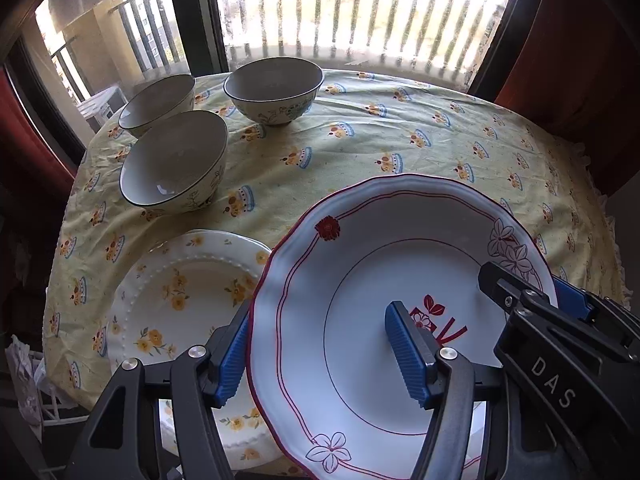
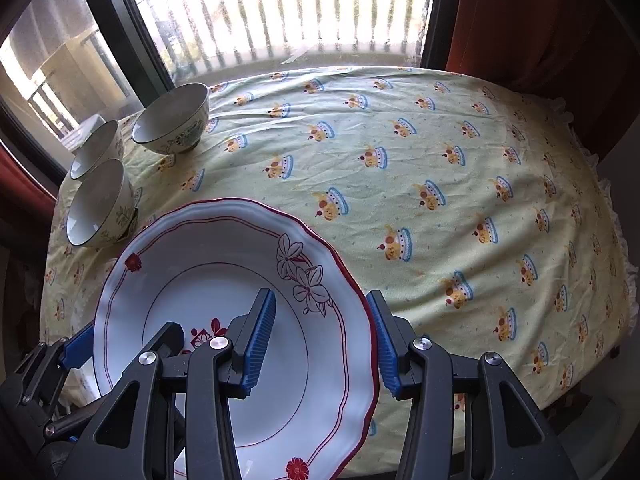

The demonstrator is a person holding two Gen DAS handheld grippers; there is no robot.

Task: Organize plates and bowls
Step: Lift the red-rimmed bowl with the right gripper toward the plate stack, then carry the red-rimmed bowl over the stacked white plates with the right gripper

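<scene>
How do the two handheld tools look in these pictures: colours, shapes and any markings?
Both look alike. The left tool and the right tool have black angular linkage arms with round silver rivets at the joints. Each finger ends in a blue ribbed pad. In the left wrist view, the right tool's black body carries the light letters DAS. No cables or sleeves are visible.

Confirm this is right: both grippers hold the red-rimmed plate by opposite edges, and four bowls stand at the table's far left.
Not four: the left wrist view shows three bowls at the far left. The rest holds: the left gripper and right gripper each straddle an opposite edge of the red-rimmed plate.
</scene>
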